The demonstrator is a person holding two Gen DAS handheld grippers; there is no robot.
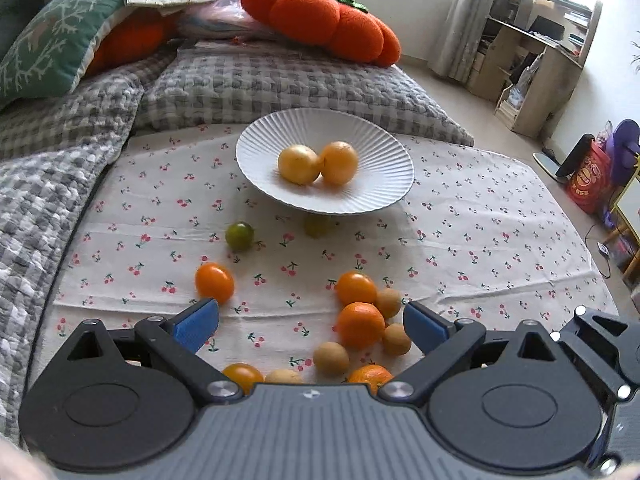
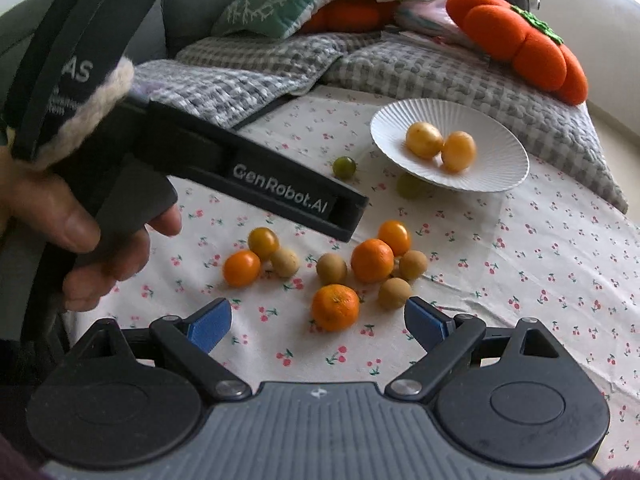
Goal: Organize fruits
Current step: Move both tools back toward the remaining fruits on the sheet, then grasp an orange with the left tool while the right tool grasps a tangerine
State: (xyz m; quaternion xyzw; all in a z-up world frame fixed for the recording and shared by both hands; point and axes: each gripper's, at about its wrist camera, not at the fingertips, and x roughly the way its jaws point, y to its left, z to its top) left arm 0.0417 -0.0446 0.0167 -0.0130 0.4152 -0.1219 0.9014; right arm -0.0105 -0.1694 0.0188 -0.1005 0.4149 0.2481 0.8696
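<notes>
A white ribbed plate holds two yellow fruits. On the cherry-print cloth lie several small fruits: an orange mandarin, orange tomatoes, tan longans and a green fruit. My left gripper is open and empty above the cluster. My right gripper is open and empty, the mandarin just ahead between its fingers. The left gripper's body shows in the right wrist view.
A second green fruit sits half under the plate's near rim. Grey checked quilts, a green cushion and an orange pumpkin pillow lie behind. Shelves and bags stand right.
</notes>
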